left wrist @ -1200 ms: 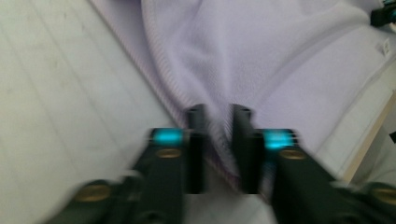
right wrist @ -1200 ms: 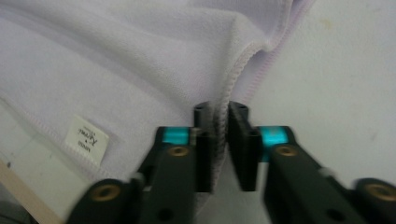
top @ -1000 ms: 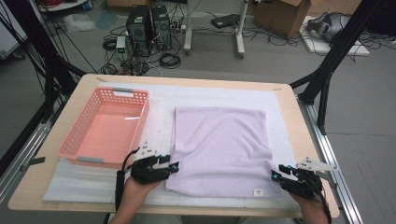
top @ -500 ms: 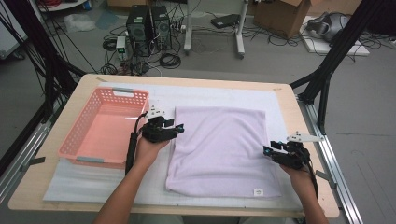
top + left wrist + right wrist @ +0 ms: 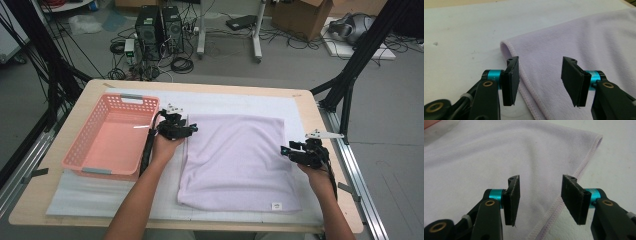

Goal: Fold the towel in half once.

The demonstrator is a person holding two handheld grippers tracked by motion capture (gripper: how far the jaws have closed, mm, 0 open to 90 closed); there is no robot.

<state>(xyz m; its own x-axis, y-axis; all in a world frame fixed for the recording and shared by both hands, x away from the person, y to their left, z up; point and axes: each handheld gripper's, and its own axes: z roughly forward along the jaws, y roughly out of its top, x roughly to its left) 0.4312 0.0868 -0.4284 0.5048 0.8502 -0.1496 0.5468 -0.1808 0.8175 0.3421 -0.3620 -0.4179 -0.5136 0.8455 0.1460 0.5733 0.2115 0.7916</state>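
Note:
A folded lilac towel [image 5: 235,160] lies flat on the white mat [image 5: 100,200] in the middle of the table. My left gripper [image 5: 191,128] hovers at the towel's far left corner. In the left gripper view its jaws [image 5: 540,62] stand open over the hemmed corner of the towel [image 5: 579,42], with nothing pinched. My right gripper [image 5: 286,149] is at the middle of the towel's right edge. Its jaws [image 5: 540,181] have just been opening and straddle the hem of the towel [image 5: 499,157] without pressing on it.
A pink plastic basket [image 5: 132,98] stands left of the towel, close beside my left hand. A small white label [image 5: 275,205] marks the towel's near right corner. Black frame legs, computers and cables are on the floor beyond the table's far edge [image 5: 200,85].
Both grippers left the towel's near corners and moved away from the person: the left up to the far left corner, the right partway up the right edge. The towel kept its shape.

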